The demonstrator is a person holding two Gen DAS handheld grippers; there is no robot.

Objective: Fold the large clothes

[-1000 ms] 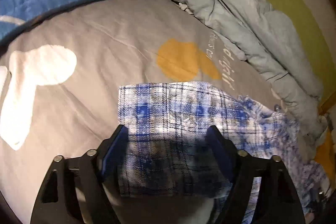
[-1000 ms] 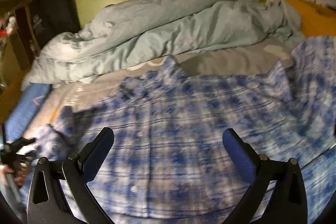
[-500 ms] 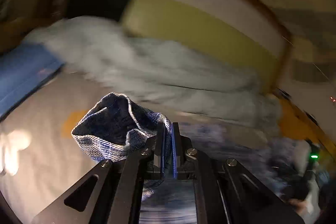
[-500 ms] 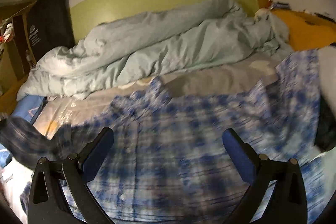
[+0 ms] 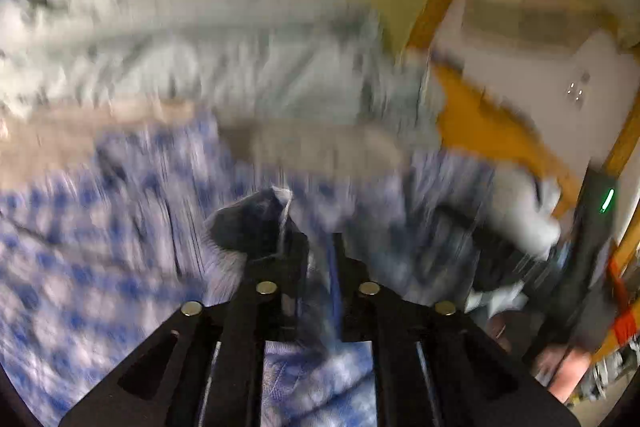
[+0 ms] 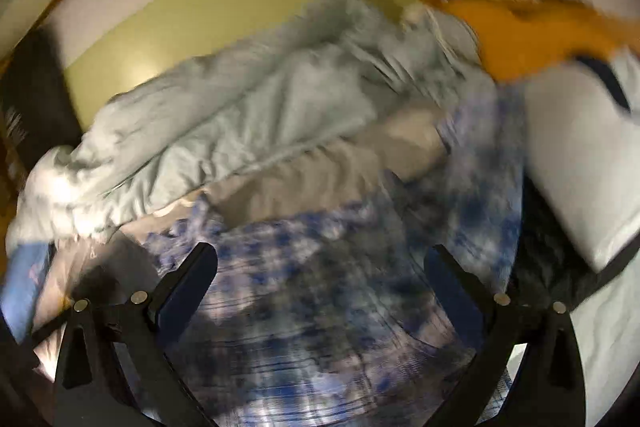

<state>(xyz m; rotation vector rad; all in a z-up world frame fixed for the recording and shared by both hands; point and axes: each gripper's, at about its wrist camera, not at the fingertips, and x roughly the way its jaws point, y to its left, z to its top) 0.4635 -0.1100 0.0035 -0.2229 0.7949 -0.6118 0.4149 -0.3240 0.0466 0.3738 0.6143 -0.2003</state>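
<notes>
A blue and white plaid shirt [image 5: 100, 259] lies spread on the bed; it also shows in the right wrist view [image 6: 304, 307]. My left gripper [image 5: 318, 251] is shut on a fold of the shirt, and the cloth bunches up above and below its fingers. My right gripper [image 6: 320, 275] is open and empty, its fingers wide apart above the shirt's middle. Both views are blurred by motion.
A pale grey-green duvet [image 6: 256, 115] is heaped along the green wall behind the shirt. The grey bedsheet [image 6: 304, 183] shows between duvet and shirt. A white pillow [image 6: 580, 147] and an orange cushion [image 6: 524, 31] lie at the right. A person's hand and device [image 5: 600, 211] are at far right.
My left gripper closed on the shirt's folded edge, lifted it and swung right across the garment. My right gripper stayed open and shifted over the shirt.
</notes>
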